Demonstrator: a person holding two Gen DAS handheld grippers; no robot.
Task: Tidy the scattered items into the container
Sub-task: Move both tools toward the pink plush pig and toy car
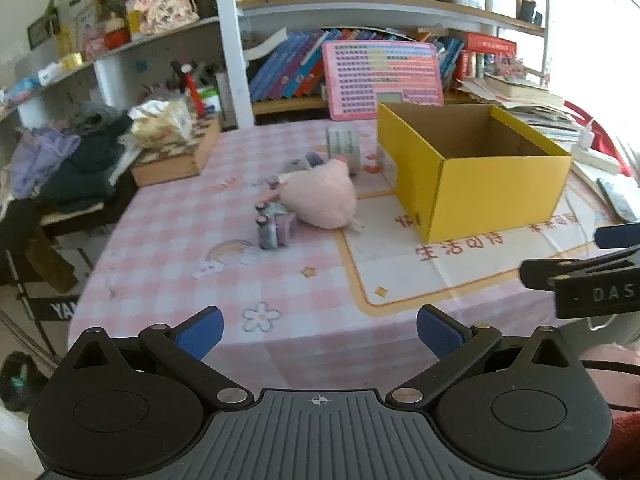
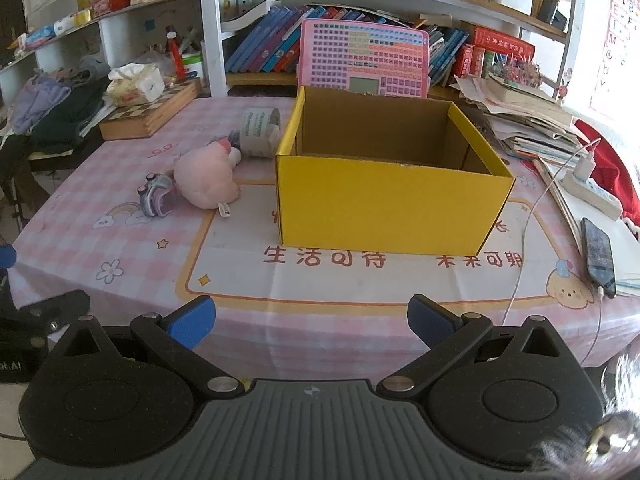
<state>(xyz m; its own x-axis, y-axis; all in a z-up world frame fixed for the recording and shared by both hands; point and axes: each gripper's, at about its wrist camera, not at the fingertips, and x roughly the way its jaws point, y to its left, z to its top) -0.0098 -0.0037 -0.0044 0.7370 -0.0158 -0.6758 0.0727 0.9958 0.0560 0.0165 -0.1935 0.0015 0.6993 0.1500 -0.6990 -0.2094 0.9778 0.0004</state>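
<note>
Right wrist view: yellow box (image 2: 394,204) stands on the checked table (image 2: 328,304), open top, nothing visible inside. Left of it and close by, a pink plush toy (image 2: 206,182) lies on its side. A small purple toy car (image 2: 158,199) sits just beside the plush on its left. A roll of tape (image 2: 260,133) lies behind the plush, near the box's rear left corner. Only this view shows a phone (image 2: 599,257) on the table's right edge with a white cable (image 2: 524,236) running from it, and a pile of papers (image 2: 528,128) behind.

Left wrist view: same box (image 1: 488,196), plush (image 1: 324,196), car (image 1: 274,222) and tape (image 1: 344,146), seen from further left; somewhat blurred. Only here: dark clothes (image 1: 76,164) heaped off the table's left side. A small dark item behind the plush cannot be made out.

Left tongs (image 1: 319,332): spread wide, nothing between the blue pads, tilted down over the near table edge. Right tongs (image 2: 311,322): likewise wide apart and empty, angled down, facing the box front. Each tongs' tip shows at the other view's margin, so the two are held side by side.
</note>
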